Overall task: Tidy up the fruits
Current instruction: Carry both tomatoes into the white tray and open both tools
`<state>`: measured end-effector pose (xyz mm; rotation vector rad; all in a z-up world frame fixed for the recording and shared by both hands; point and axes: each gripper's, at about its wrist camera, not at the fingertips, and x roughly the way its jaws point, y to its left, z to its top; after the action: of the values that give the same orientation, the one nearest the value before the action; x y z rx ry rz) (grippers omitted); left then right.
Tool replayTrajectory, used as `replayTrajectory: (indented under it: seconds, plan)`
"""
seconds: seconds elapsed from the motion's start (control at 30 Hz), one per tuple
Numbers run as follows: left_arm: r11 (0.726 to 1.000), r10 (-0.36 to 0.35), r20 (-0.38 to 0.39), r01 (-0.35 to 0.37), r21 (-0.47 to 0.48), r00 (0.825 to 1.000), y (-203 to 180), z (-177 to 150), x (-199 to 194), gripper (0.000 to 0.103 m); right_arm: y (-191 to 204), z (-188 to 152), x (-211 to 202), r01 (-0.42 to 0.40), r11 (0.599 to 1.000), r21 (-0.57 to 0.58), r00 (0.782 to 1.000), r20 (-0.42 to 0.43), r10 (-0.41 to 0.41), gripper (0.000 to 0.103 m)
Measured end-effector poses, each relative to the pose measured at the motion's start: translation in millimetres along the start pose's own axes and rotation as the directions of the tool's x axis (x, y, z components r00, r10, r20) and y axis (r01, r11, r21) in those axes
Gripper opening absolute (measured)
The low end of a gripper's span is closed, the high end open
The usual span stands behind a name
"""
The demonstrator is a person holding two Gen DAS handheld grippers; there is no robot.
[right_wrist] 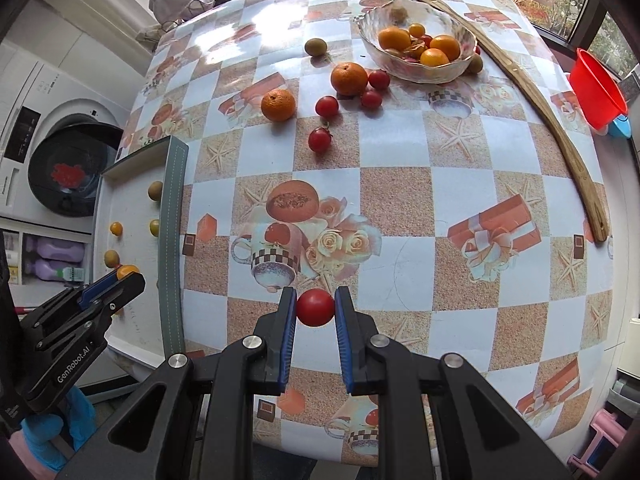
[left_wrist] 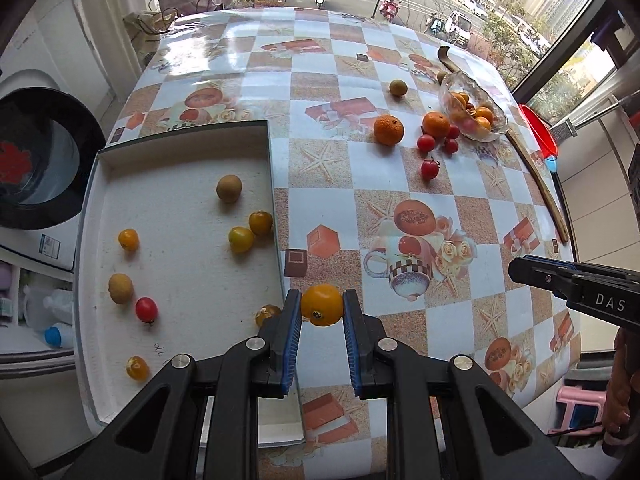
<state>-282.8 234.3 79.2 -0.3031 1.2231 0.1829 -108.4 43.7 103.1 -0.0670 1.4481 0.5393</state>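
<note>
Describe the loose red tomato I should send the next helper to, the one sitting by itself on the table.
Start at the glass bowl at the table's far end, then drop past the two oranges in front of it. The lone red tomato lies nearest the camera, apart from the three red tomatoes clustered by the oranges, and shows a green stem.

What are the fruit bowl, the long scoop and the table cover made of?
Fruit bowl: clear rippled glass by the look, fruit visible through the wall. Long scoop: wood or bamboo, matte tan grain. Table cover: probably glossy printed vinyl, with window glare.
</note>
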Motion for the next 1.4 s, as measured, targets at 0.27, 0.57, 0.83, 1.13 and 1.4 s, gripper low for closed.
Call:
replayTrajectory:
  seconds: [0.27, 0.57, 0.83, 1.13, 1.4]
  plan:
    - [0.989, 0.061, -0.008, -0.062, -0.135, 0.998, 60.6, -24.7, -7.3, 0.022, 60.8, 13.4, 15.4, -0.048, 0.991, -0.126, 0.998, -0.036, 0.044, 0.021]
    - [0.973, 0.087, -0.052, -0.096, -0.212, 0.995, 95.7, -46.9, 10.0, 0.022, 126.7, 20.7, 42.8, -0.1, 0.965, -0.244, 0.992, -0.095, 0.079, 0.021]
    - [0.969, 0.088, -0.065, -0.1, -0.226, 0.994, 103.4, -50.5, 25.5, 0.022, 158.3, 25.8, 63.7, -0.119, 0.95, -0.29, 0.987, -0.136, 0.082, 0.021]
    - [0.968, 0.114, -0.079, -0.128, -0.216, 0.99, 103.9, -52.7, 40.3, 0.022, 174.5, 36.3, 85.3, -0.138, 0.946, -0.292, 0.982, -0.166, 0.092, 0.021]
    - [0.966, 0.165, -0.087, -0.179, -0.187, 0.982, 101.6, -57.6, 48.6, 0.022, 195.6, 39.6, 125.5, -0.143, 0.937, -0.319, 0.974, -0.215, 0.075, 0.021]
